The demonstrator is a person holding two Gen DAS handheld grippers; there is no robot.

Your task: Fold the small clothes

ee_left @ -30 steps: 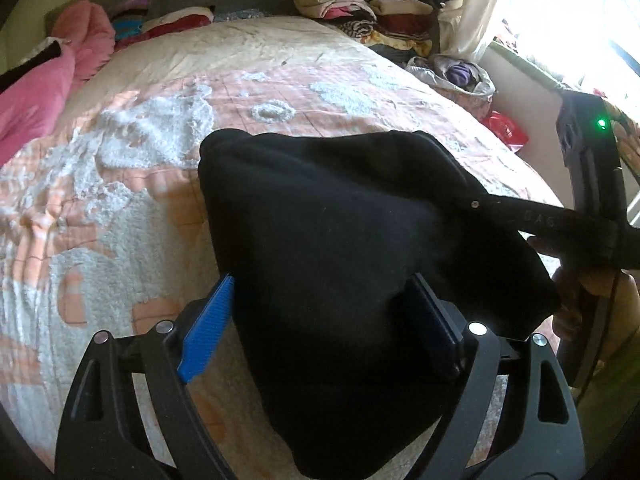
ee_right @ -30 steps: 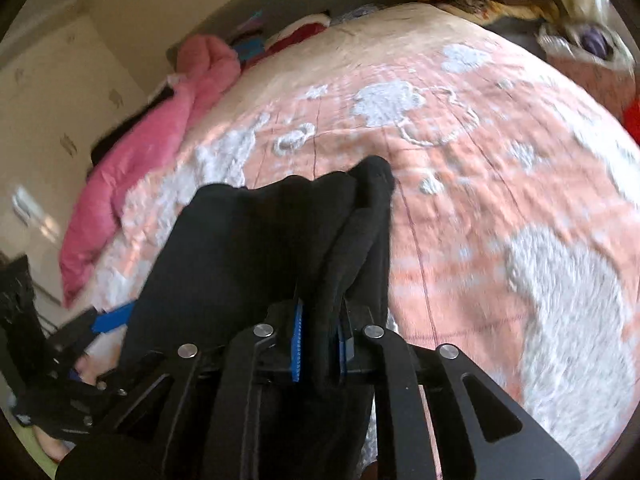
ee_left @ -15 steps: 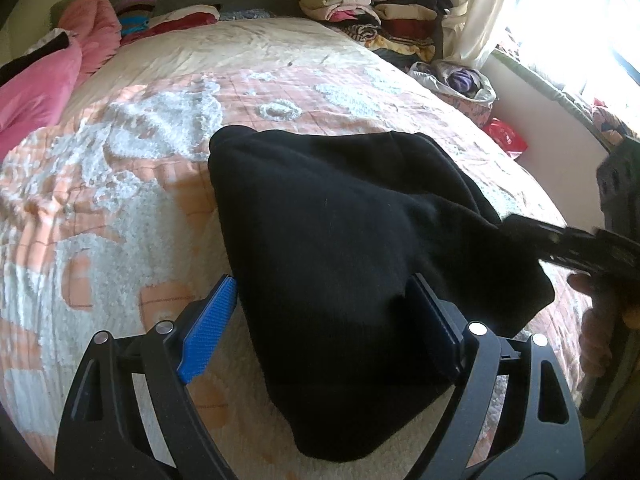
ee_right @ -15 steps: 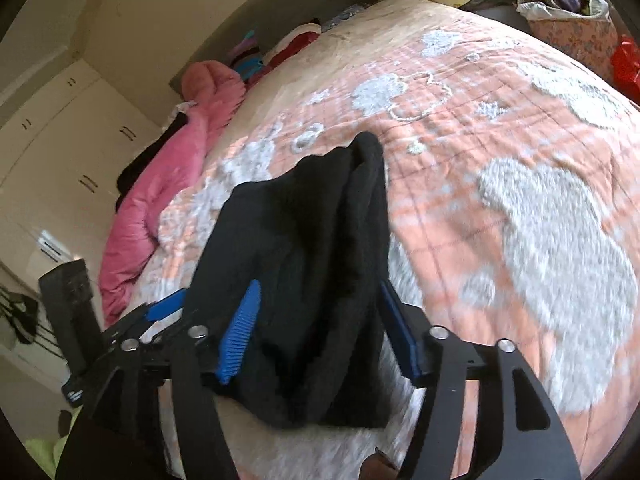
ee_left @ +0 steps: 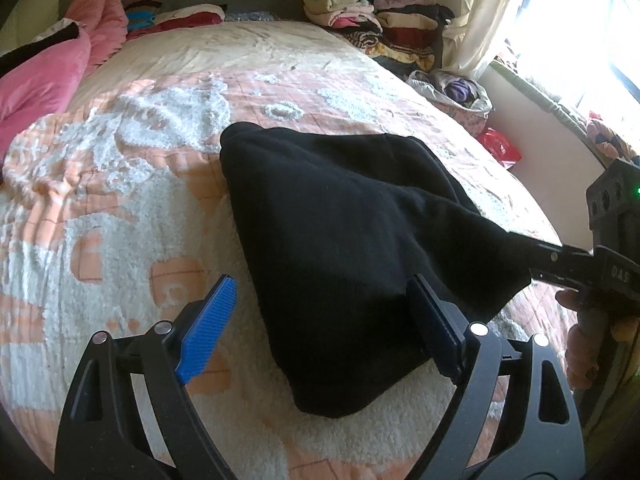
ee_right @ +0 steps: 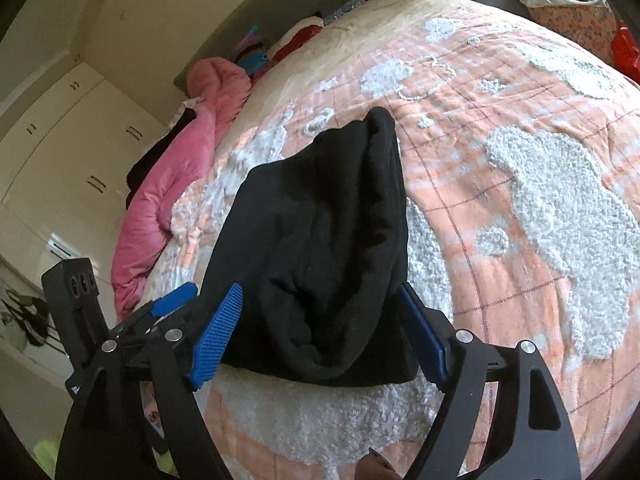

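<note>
black garment (ee_left: 340, 248) folded, flat on bed blanket (ee_left: 120, 200) | left gripper (ee_left: 324, 320) spread, near edge between pads, no pinch | right gripper (ee_right: 320, 328) jaws opening, bundle end between, not clamped | long axis runs away from right gripper; right nearer its end

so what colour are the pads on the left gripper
Blue pads on the left gripper, clearest in the left wrist view.

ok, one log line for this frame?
black garment: folded on bed | left gripper: open | right gripper: opening, garment between fingers
</note>
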